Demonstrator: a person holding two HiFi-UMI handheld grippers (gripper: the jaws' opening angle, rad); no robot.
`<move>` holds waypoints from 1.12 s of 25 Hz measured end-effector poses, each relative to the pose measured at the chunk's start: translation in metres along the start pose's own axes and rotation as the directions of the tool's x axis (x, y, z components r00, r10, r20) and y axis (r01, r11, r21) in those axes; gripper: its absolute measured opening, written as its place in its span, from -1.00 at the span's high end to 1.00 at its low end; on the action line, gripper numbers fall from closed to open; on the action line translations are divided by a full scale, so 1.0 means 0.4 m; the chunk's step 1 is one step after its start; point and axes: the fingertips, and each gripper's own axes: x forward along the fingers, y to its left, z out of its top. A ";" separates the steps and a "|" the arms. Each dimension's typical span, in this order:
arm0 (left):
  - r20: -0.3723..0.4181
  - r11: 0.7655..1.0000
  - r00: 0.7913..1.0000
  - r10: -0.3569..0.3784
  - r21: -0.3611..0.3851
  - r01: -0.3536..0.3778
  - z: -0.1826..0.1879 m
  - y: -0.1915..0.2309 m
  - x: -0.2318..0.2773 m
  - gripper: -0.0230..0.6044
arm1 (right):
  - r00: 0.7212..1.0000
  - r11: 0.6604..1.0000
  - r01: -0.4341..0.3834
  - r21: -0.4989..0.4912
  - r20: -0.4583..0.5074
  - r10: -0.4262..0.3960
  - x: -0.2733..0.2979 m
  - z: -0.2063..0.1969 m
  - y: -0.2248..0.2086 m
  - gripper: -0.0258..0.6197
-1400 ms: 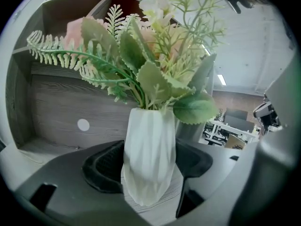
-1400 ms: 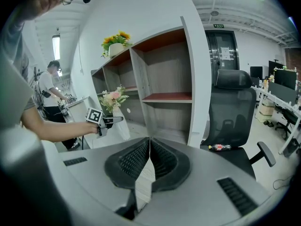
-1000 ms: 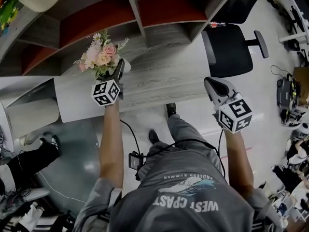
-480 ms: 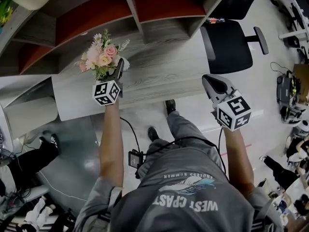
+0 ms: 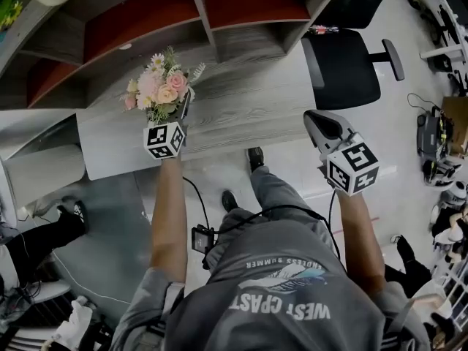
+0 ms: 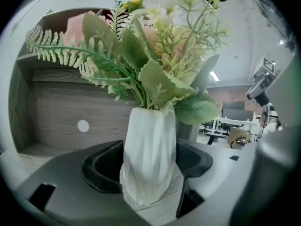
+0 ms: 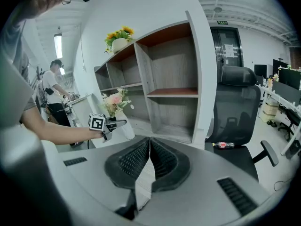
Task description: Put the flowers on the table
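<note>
A bunch of pink and white flowers (image 5: 161, 88) with green fern leaves stands in a white ribbed vase (image 6: 149, 145). My left gripper (image 5: 183, 104) is shut on the vase, one jaw against each side (image 6: 148, 166). It holds the vase upright over the left part of the grey wood-grain table (image 5: 248, 112). I cannot tell whether the vase's foot touches the tabletop. My right gripper (image 5: 319, 124) hovers at the table's front right corner, shut with nothing between its jaws (image 7: 149, 142). In the right gripper view the flowers (image 7: 114, 102) show far to the left.
A shelf unit (image 5: 219, 13) with red-backed compartments rises behind the table. A black office chair (image 5: 344, 64) with a small bottle (image 7: 222, 145) on its seat stands to the right. Yellow flowers (image 7: 120, 34) top the shelf. Another person (image 7: 51, 89) stands at left.
The left gripper has carried the flowers a little to the right and further over the table. The right gripper has hardly moved.
</note>
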 end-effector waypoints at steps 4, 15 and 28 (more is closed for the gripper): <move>0.002 1.000 1.000 -0.005 0.016 0.005 0.004 -0.011 -0.014 -0.18 | 1.000 1.000 -0.004 -0.005 0.002 0.004 -0.005 0.000 0.017 0.83; 0.013 0.999 1.000 -0.023 0.023 0.023 0.005 -0.011 -0.036 -0.18 | 1.000 1.000 -0.001 -0.012 0.004 0.001 -0.014 -0.006 0.042 0.83; 0.004 0.999 0.999 -0.040 0.018 0.040 0.018 0.004 0.006 -0.20 | 1.000 1.000 -0.003 -0.005 -0.009 0.003 0.004 -0.013 0.039 0.83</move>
